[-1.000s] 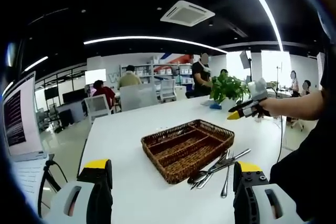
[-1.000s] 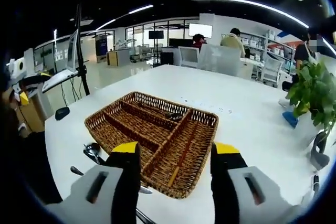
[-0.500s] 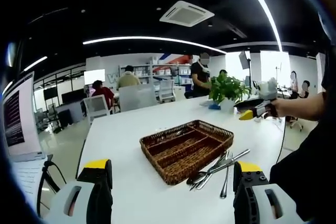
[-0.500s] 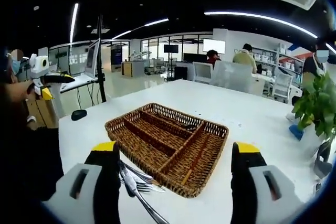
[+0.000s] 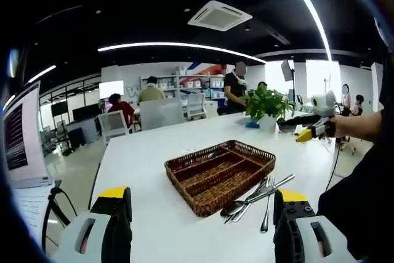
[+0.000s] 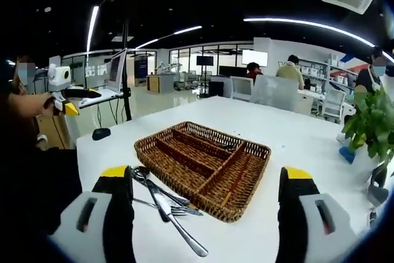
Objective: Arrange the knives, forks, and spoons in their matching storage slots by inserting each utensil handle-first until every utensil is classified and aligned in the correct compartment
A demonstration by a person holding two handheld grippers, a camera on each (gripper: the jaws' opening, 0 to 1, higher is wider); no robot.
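Observation:
A brown wicker cutlery tray [image 5: 218, 173] with several slots sits mid-table on the white table [image 5: 154, 214]. Beside its near right side lies a loose pile of metal cutlery [image 5: 255, 196]. My left gripper [image 5: 201, 194] is open, short of the tray, with nothing between its jaws. The right gripper [image 5: 314, 122] hangs in a hand off to the right, above the table's edge. In the right gripper view the tray [image 6: 203, 163] lies ahead with the cutlery [image 6: 165, 204] at its near left corner. My right gripper [image 6: 207, 173] is wide open and holds nothing. The left gripper [image 6: 64, 98] shows at far left.
A potted plant [image 5: 266, 104] stands at the table's far right, with a blue object [image 6: 345, 152] at its foot. A monitor on a stand [image 5: 18, 143] is off the table's left side. People sit at desks and chairs [image 5: 126, 115] behind the table.
My right gripper's jaws have spread wider and its view has backed off, bringing the cutlery pile into sight. In the left gripper view the right gripper has drifted rightward. The left gripper stays put.

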